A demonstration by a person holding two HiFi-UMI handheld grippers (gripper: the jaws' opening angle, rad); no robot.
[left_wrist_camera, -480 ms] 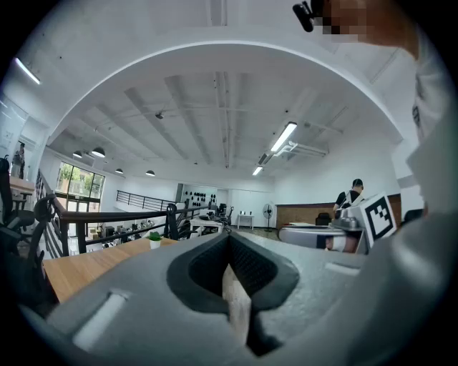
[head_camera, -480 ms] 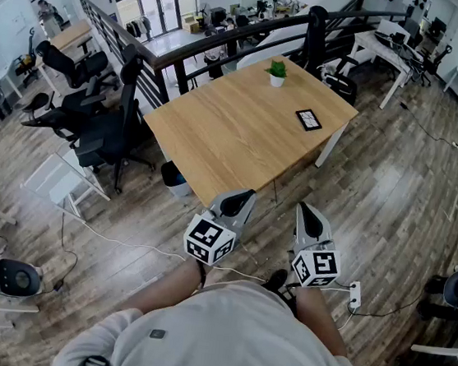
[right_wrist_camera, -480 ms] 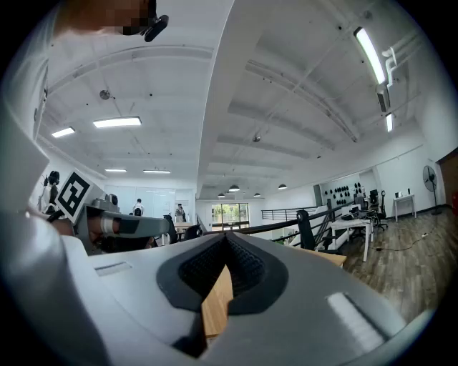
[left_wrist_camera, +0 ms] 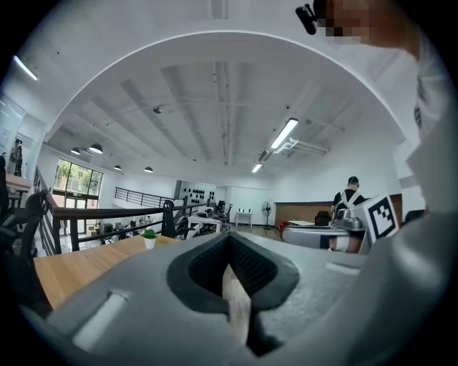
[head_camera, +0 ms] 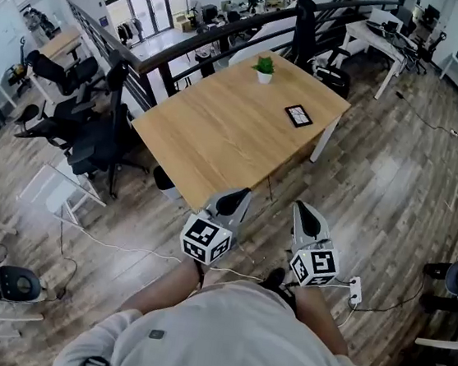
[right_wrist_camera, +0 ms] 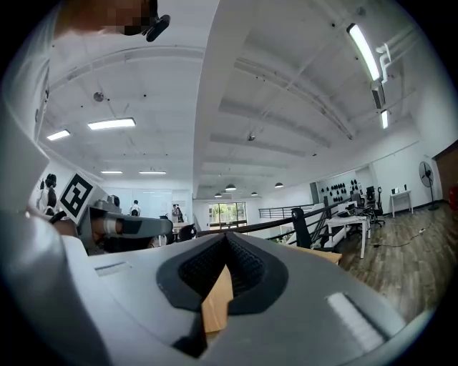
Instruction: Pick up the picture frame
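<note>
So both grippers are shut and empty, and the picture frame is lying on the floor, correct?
Not the floor: the head view shows the picture frame lying on the wooden table. The left gripper and right gripper are indeed shut and empty.

Open-plan office, railed upper level.
Large wooden table (head_camera: 218, 135); black swivel chairs (head_camera: 86, 136); white work desks (head_camera: 384, 31) along the far side; dark railing (head_camera: 205, 38); plank flooring (head_camera: 393, 198); glazed entrance doors (head_camera: 143, 2); ceiling strip lights (left_wrist_camera: 284, 134).
</note>
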